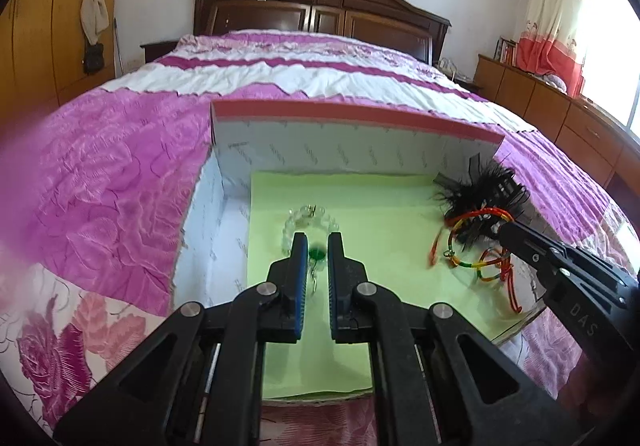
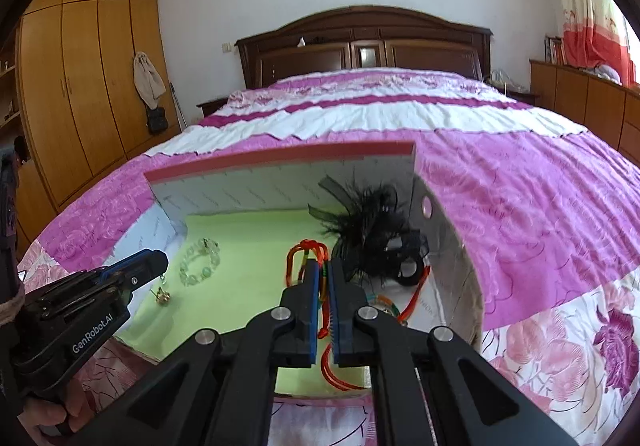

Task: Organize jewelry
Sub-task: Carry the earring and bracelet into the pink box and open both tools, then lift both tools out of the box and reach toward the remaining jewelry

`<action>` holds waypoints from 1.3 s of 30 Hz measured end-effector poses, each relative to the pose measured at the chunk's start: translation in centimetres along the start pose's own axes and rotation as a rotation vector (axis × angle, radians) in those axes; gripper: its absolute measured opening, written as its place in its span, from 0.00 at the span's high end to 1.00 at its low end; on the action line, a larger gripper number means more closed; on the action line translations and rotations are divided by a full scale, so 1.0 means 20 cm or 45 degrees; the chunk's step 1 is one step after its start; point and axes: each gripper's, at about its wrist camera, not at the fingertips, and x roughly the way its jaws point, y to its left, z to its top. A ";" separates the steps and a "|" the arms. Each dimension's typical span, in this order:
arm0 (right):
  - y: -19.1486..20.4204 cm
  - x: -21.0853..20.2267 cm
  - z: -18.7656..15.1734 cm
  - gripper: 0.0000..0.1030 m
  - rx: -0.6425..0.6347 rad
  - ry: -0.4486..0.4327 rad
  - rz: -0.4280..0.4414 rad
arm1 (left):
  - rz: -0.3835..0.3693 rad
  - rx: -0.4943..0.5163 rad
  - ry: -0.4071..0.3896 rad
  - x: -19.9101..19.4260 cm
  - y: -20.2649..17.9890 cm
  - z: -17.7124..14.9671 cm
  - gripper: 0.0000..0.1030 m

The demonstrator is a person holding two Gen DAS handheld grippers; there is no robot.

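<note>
An open box (image 1: 352, 117) lined with green paper (image 1: 372, 214) lies on the bed. My left gripper (image 1: 318, 242) hovers over a clear bead bracelet (image 1: 310, 220) and a green-stone earring (image 1: 318, 255), its jaws a little apart and empty. My right gripper (image 2: 325, 272) is shut on a red, green and yellow cord bracelet (image 2: 306, 252), at the box's right side; the bracelet also shows in the left wrist view (image 1: 476, 242). A black feather hair clip (image 2: 376, 238) lies just beyond it. A gold earring (image 2: 163, 296) lies near the left gripper (image 2: 154, 266).
The box's raised lid (image 2: 280, 174) stands behind the items and its right wall (image 2: 452, 242) has a round hole. The pink floral bedspread (image 1: 120, 182) surrounds the box. A wooden headboard (image 1: 320, 6), wardrobe (image 2: 80, 86) and dresser (image 1: 560, 114) stand farther off.
</note>
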 end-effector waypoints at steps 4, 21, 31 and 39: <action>-0.02 0.02 -0.01 0.94 0.030 0.040 0.019 | -0.002 -0.018 0.046 0.03 0.01 0.00 0.97; -0.07 -0.10 0.01 0.67 0.133 -0.005 0.076 | -0.027 -0.042 0.047 -0.09 0.01 0.01 0.76; -0.08 -0.29 0.05 0.61 0.187 -0.069 0.119 | -0.025 -0.038 0.020 -0.25 -0.01 0.05 0.74; -0.12 -0.46 0.05 0.60 0.239 -0.068 0.150 | -0.023 -0.054 0.025 -0.35 -0.02 0.04 0.73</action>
